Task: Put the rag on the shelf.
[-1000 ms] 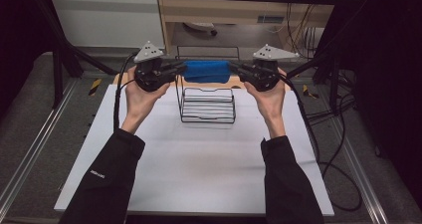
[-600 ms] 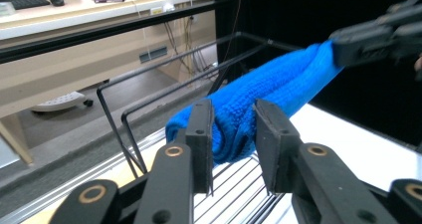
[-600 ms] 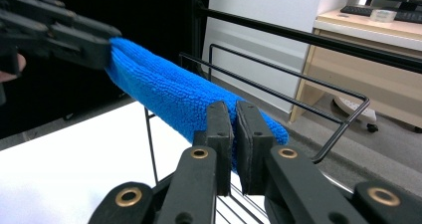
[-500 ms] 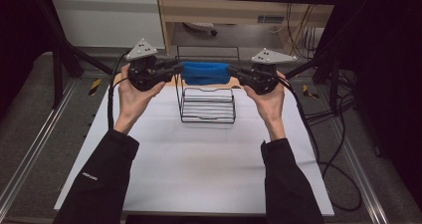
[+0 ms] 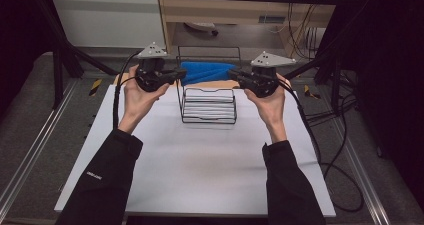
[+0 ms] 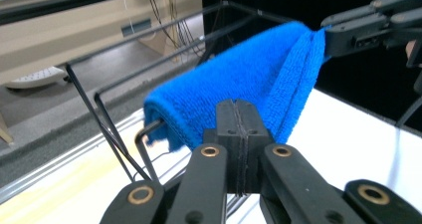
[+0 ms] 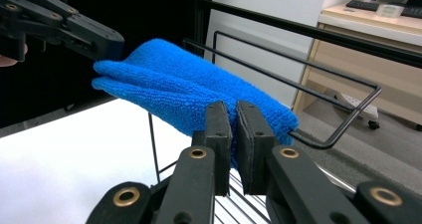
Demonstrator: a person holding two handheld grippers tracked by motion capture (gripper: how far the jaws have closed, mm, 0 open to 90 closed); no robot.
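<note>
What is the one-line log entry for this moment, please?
left gripper: shut on blue towel | right gripper: shut on blue towel | towel: folded over wire rack top bar | rack: on white table

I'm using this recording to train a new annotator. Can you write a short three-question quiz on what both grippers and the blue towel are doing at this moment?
1. True or false: the blue towel lies flat on the white table.
2. Which best describes the left gripper? A) wide open above the table B) jaws closed on the towel's edge C) gripping a bar of the wire rack
3. Fill in: the towel is folded over a ____ bar of the rack.

Key:
1. False. It hangs over a rack bar, held at each end by the left gripper and the right gripper.
2. B
3. top
</note>
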